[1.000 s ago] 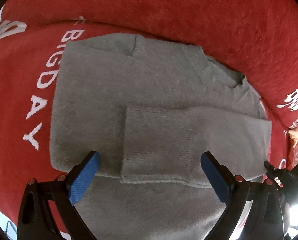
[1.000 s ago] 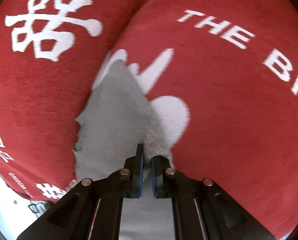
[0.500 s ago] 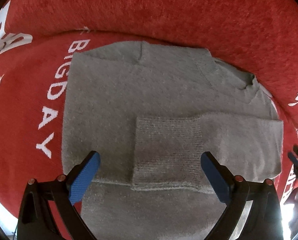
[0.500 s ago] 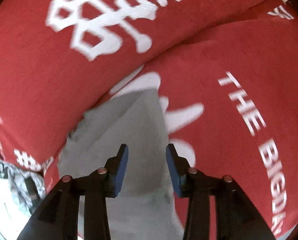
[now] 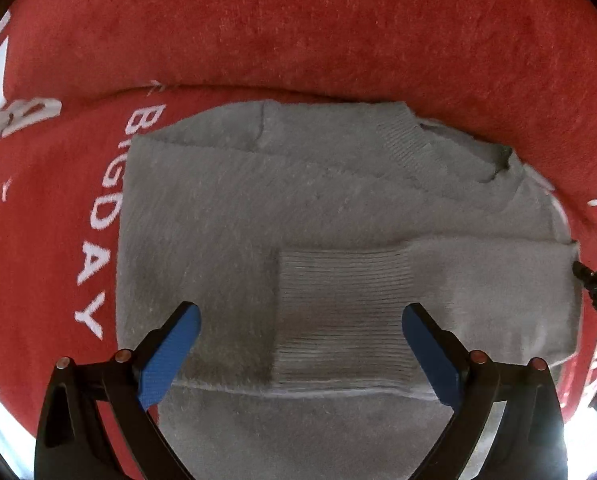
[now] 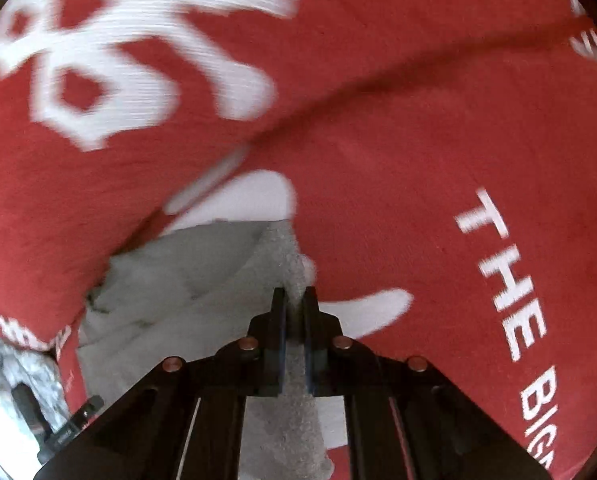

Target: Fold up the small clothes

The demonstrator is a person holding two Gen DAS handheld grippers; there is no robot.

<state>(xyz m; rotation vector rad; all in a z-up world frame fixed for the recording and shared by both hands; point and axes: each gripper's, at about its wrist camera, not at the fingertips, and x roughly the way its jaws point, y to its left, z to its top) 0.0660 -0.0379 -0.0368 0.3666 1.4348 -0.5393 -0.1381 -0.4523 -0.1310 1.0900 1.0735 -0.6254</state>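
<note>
A small grey knit sweater (image 5: 298,208) lies flat on a red cushion, one sleeve folded across its body with the ribbed cuff (image 5: 342,312) in the middle. My left gripper (image 5: 300,344) is open and empty, its blue pads either side of the cuff, just above the sweater. In the right wrist view my right gripper (image 6: 294,308) is shut on the sweater's edge (image 6: 294,264), a fuzzy fold of grey knit pinched between the pads. The right gripper also shows as a dark shape at the sweater's right edge in the left wrist view (image 5: 594,284).
The red cushion cover (image 5: 298,40) has white lettering, "BIG DAY" (image 5: 102,224) left of the sweater and "THE BIG" (image 6: 510,304) on the right. A raised red backrest (image 6: 98,120) runs behind the sweater. A pale patterned floor (image 6: 14,364) shows past the cushion's edge.
My right gripper opened half a second ago, then shut again on the sweater's edge. My left gripper stayed open and drifted left over the sweater.
</note>
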